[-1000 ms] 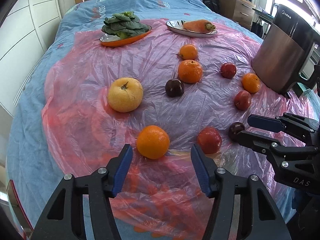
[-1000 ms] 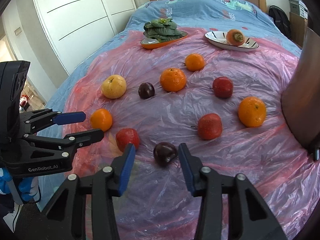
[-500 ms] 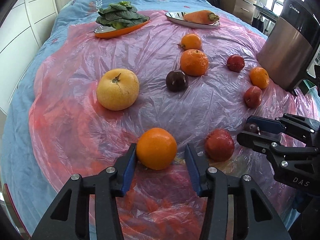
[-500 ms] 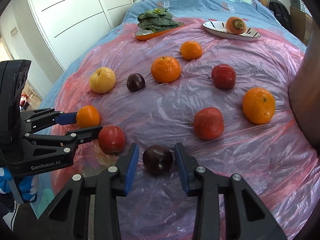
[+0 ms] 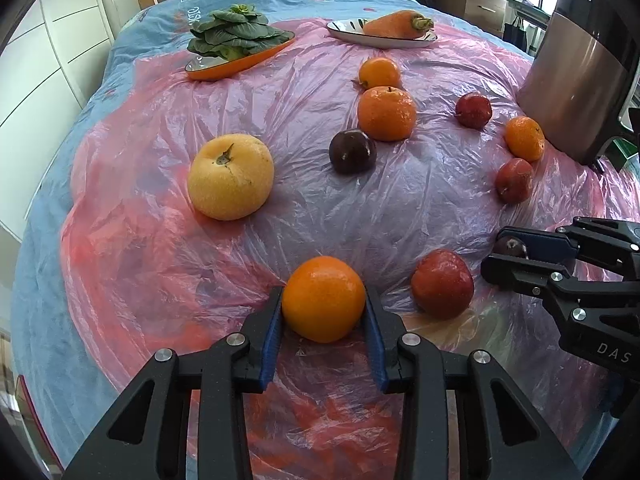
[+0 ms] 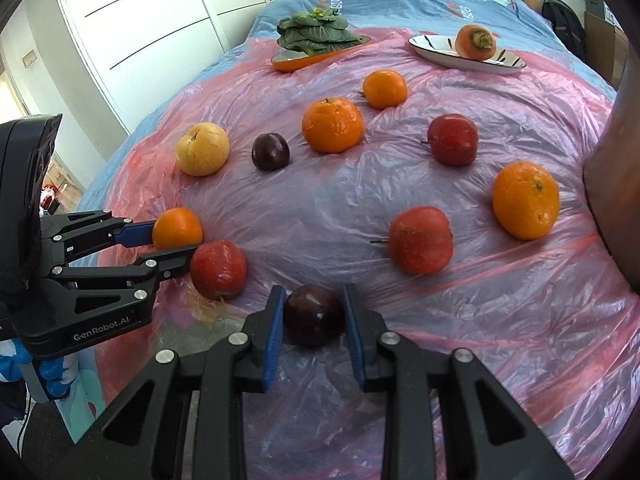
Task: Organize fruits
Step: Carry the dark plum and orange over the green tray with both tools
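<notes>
Your left gripper (image 5: 323,312) has just closed on the near orange (image 5: 323,298); your right gripper (image 6: 314,316) has just clamped the dark plum (image 6: 314,314). Both fruits sit on the pink plastic sheet (image 5: 400,200), red apple (image 5: 442,282) between them.

Scattered oranges (image 5: 323,298), red apples (image 6: 421,239), dark plums (image 6: 313,314) on pink plastic.

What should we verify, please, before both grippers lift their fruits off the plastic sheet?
1. Left gripper pads pressing both sides of the orange: ok.
2. Right gripper pads against the dark plum: ok.
3. Both jaws, just closing, now settled: cannot tell.
4. Red apple clear of the left gripper's finger: not ok, it appears to touch.
5. Plastic sheet free of the pads: cannot tell.
</notes>
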